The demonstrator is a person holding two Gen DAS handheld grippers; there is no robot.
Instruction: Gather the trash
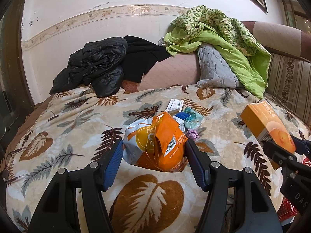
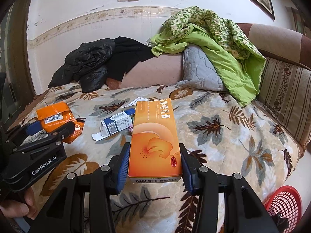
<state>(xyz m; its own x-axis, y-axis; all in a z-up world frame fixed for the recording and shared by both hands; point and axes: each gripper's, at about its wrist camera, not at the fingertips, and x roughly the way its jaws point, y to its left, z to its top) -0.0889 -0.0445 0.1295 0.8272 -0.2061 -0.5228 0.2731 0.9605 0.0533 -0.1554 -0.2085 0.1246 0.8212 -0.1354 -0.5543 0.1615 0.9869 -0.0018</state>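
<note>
My left gripper is shut on a crumpled orange and white bag, held above the leaf-patterned blanket; the bag also shows in the right wrist view. My right gripper is shut on a long orange medicine box, seen in the left wrist view at the right. A blue and white box, a white box, a teal packet and a purple wad lie on the blanket.
A red mesh basket stands low at the right, off the bed's edge. A black jacket, a grey pillow and a green quilt lie at the back by the wall. Glasses lie at the left.
</note>
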